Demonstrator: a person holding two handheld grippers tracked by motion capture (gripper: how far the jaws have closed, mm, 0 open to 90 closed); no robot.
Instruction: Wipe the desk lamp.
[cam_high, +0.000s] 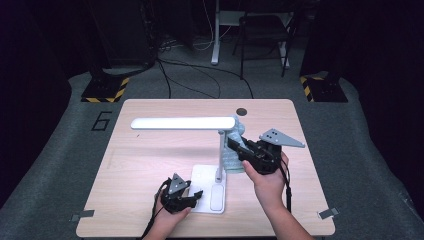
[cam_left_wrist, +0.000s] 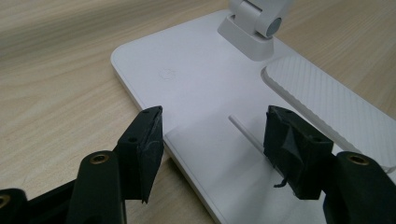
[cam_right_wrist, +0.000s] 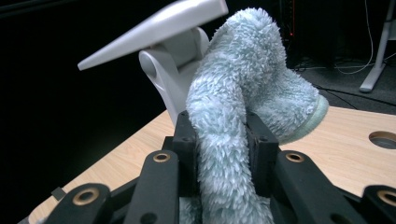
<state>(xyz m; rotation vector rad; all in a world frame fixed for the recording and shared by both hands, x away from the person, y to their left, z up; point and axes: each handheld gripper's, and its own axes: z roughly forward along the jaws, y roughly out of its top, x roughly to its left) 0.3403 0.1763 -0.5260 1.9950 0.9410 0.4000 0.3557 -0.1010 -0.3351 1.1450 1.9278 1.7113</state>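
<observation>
right gripper (cam_right_wrist: 222, 154) clamps fluffy blue cloth (cam_right_wrist: 252, 88) beside lamp post (cam_high: 220, 155). left gripper (cam_left_wrist: 212, 149) gapes, unclamped, over lamp base (cam_left_wrist: 187, 79).

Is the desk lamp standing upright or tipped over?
Upright: the desk lamp has its base flat on the table, post vertical, head level.

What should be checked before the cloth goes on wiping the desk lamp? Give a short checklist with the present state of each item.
1. Fluffy cloth clamped in the right gripper: ok, the pads press on it.
2. Cloth reaches the lamp head: ok, it lies by the hinge end.
3. Left gripper steadies the lamp base: not ok, the jaws stand apart over the base edge, gripping nothing.
4. Lamp post upright: ok.
5. Base flat on the table: ok.
6. Cloth touching the post: cannot tell.
</observation>
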